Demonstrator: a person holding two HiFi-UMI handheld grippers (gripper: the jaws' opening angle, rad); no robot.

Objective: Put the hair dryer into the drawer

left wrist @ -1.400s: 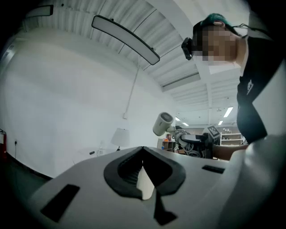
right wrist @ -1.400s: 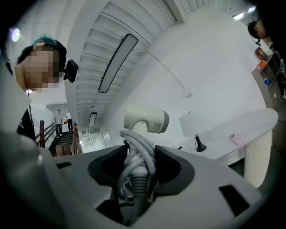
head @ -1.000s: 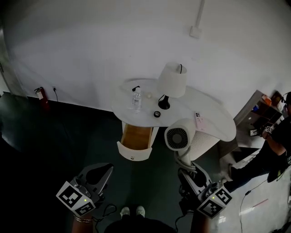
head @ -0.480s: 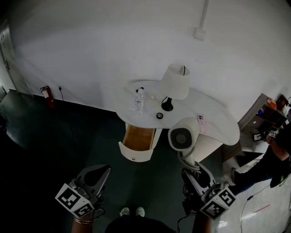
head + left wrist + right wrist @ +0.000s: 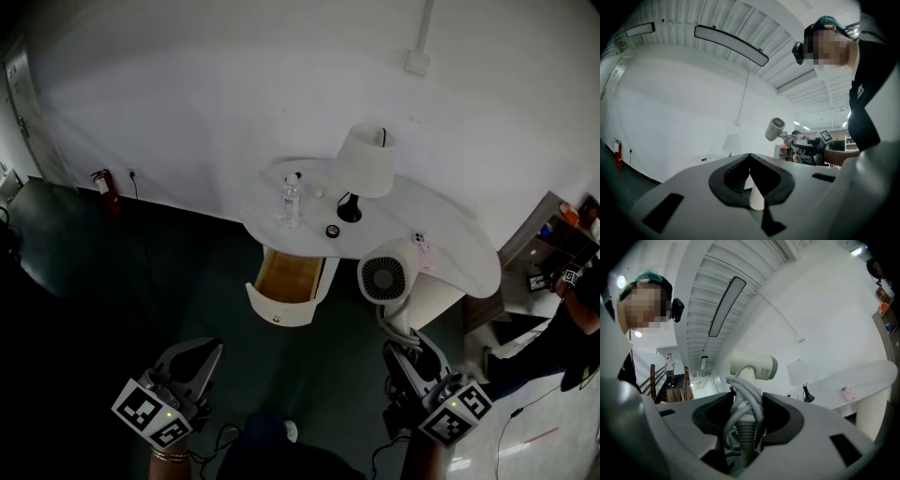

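The white hair dryer (image 5: 382,277) stands upright in front of the table's right half, its round grille facing me. My right gripper (image 5: 407,349) is shut on its handle and the grey cord wound round it. In the right gripper view the hair dryer (image 5: 753,366) rises above the right gripper (image 5: 745,405). The drawer (image 5: 277,307) under the white table (image 5: 450,239) is pulled open, its wooden inside bare, left of the dryer. My left gripper (image 5: 199,359) hangs low at the left, shut, holding nothing. In its own view, the left gripper (image 5: 750,157) shows its tips meeting.
On the table stand a white lamp (image 5: 366,161), a water bottle (image 5: 289,202), a small dark round thing (image 5: 332,231) and a phone (image 5: 419,241). A ribbed white pedestal (image 5: 433,289) holds up its right end. A person (image 5: 567,319) stands at the far right, a fire extinguisher (image 5: 111,182) by the wall.
My right gripper has drifted a little right and forward with the hair dryer. One shoe has gone from view and a knee shows at the bottom. The left gripper has hardly moved.
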